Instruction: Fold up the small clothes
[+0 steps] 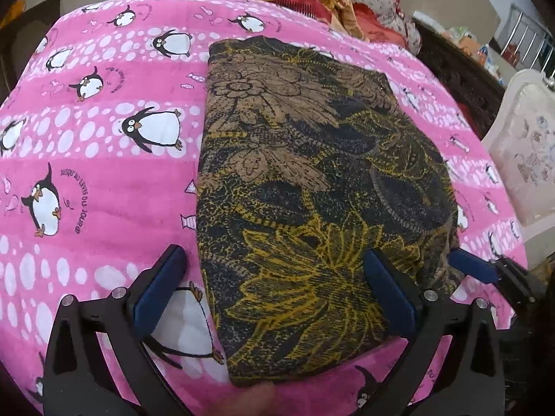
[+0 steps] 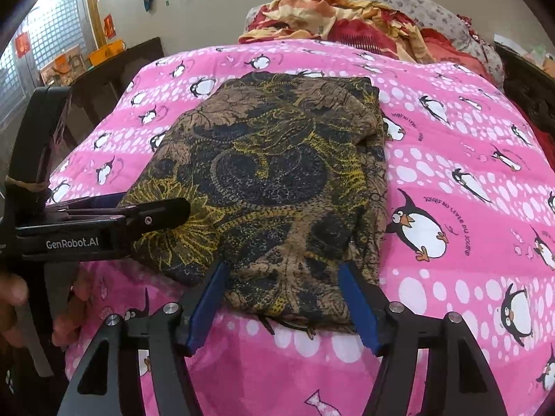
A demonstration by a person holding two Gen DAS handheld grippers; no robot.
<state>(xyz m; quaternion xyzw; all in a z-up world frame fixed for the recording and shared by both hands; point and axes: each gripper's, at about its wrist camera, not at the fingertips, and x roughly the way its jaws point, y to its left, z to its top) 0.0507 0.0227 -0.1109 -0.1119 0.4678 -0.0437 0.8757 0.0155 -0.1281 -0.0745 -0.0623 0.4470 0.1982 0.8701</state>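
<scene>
Both grippers are held tilted downward over the near edge of a bed covered by one pink penguin-print blanket [image 1: 86, 180]. The left gripper [image 1: 274, 287] is spread wide, released, its left finger over bare blanket and its right finger over the cloth, with nothing clamped. The right gripper [image 2: 282, 303] is also seen open, its two blue pads [image 2: 208, 306] standing either side of the near right corner of the cloth without pressing on it; whether the pads brush the fabric cannot be told. One folded garment [image 1: 305, 180], dark with brown and yellow flower print, is laid flat as a rough rectangle on the middle of the blanket, its near edge just short of the bed's near edge. In the right wrist view the left gripper is seen from the side, and fingers of the person's hand [image 2: 14, 308] are seen at the left border on its handle. One heap of red and gold bedding [image 2: 350, 17] is piled at the far edge of the bed. One white chair back [image 1: 527, 145] is seen beyond the right edge.
</scene>
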